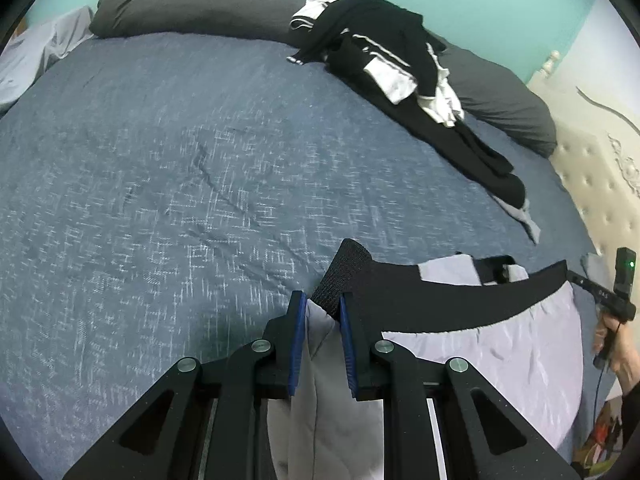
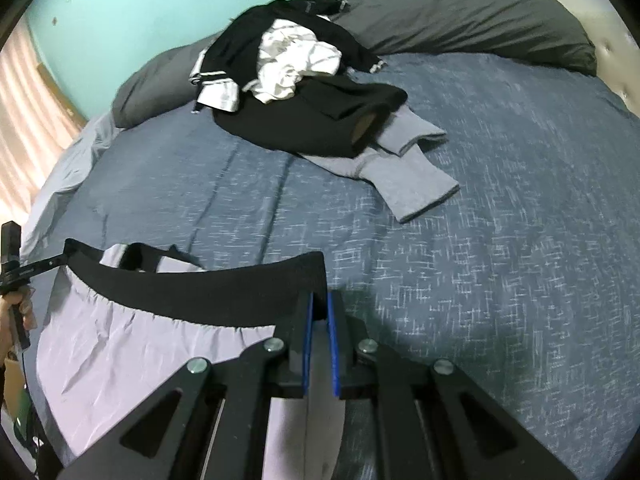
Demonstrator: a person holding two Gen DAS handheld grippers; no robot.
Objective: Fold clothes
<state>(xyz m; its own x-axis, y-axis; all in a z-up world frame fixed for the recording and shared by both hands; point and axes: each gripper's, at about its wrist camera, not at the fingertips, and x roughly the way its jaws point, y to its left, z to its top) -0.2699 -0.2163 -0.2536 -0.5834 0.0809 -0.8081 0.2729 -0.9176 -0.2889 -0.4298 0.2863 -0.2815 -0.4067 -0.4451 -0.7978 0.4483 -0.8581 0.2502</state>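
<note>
Lilac shorts (image 2: 132, 344) with black waistband stretched taut between left gripper (image 1: 323, 308) and right gripper (image 2: 319, 308), each clamped on a waistband corner. Dark clothes pile (image 2: 296, 92) well beyond.

A bed (image 2: 500, 240) with a blue cover carries grey pillows (image 2: 460, 20) at twelve o'clock, a clothes pile (image 2: 304, 92) at eleven, and grey leggings (image 2: 404, 168) poking out beneath it.

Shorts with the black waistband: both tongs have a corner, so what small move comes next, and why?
Probably carry the shorts forward and lay them flat on the bare blue bedspread. The left tongs and right tongs each pinch one end of the black waistband, which hangs stretched between them, and the clothes pile lies farther back, clear of that patch.
</note>
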